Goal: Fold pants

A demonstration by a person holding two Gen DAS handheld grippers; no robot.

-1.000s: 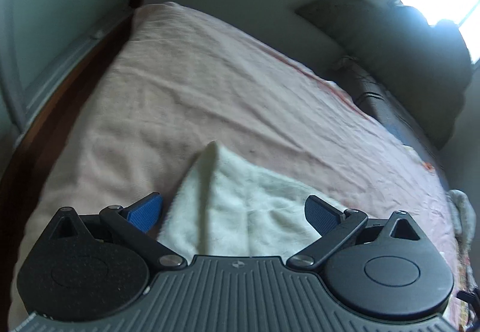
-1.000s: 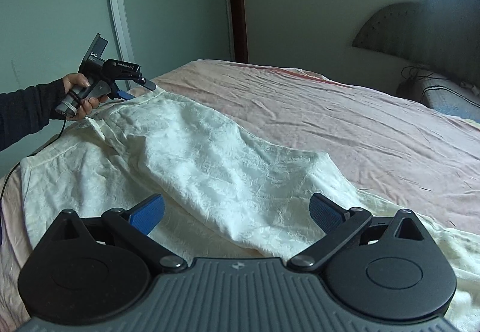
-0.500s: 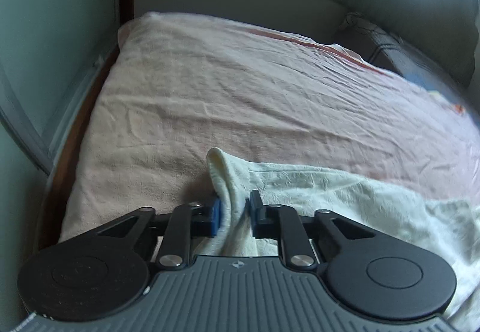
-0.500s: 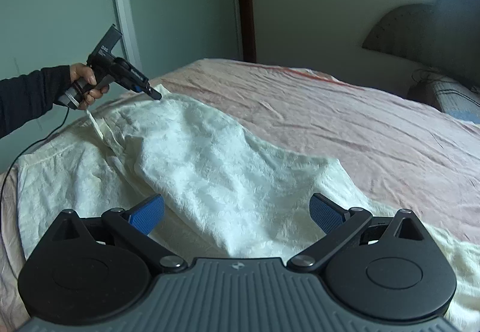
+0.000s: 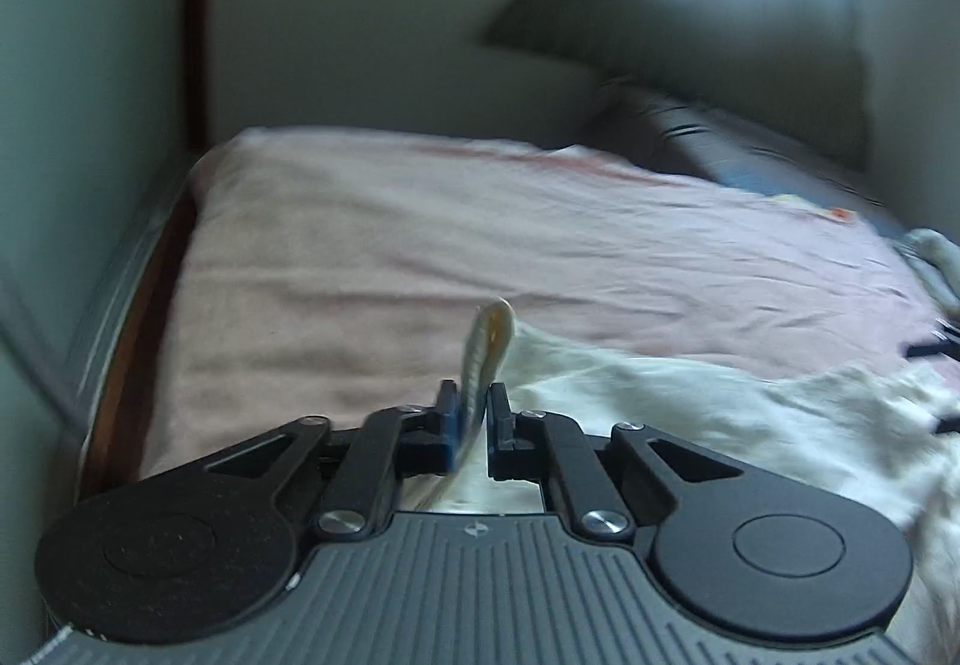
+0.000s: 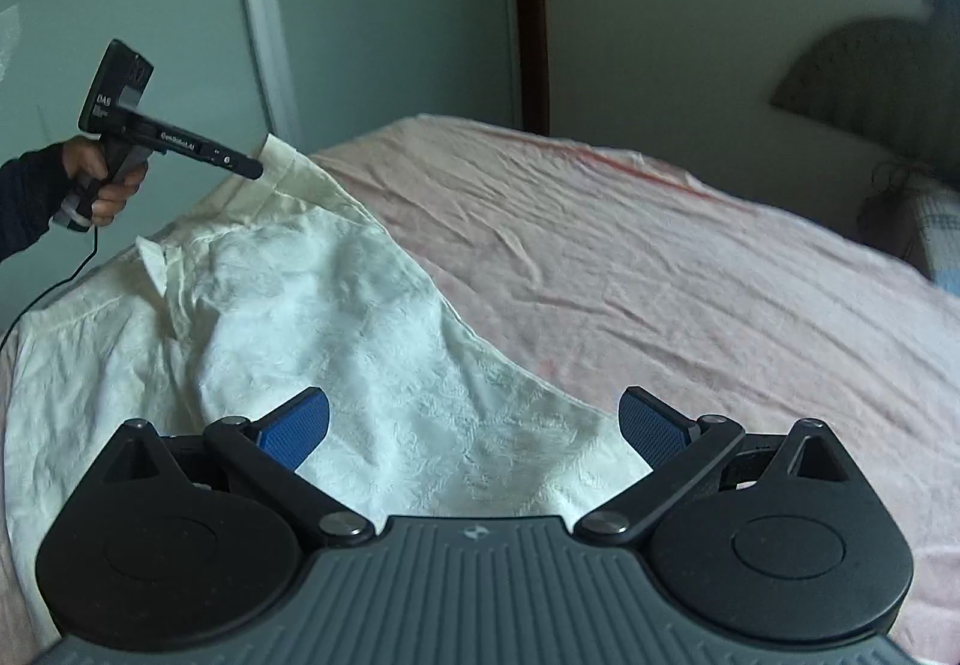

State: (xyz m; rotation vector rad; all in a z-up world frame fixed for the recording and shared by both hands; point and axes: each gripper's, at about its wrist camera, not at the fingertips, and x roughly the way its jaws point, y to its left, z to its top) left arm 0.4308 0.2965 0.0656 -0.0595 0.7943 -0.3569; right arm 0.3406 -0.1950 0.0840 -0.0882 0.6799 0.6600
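White pants (image 6: 312,317) corner pinched in left tool (image 5: 474,419); right tool (image 6: 474,419) agape above fabric.

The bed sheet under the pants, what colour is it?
Pale pink; the bed sheet shows best in the right wrist view, beside the cream-white pants.

1 pants (image 6: 336,317), 1 bed (image 6: 660,269), 2 grippers: left gripper (image 5: 474,413), right gripper (image 6: 474,419).
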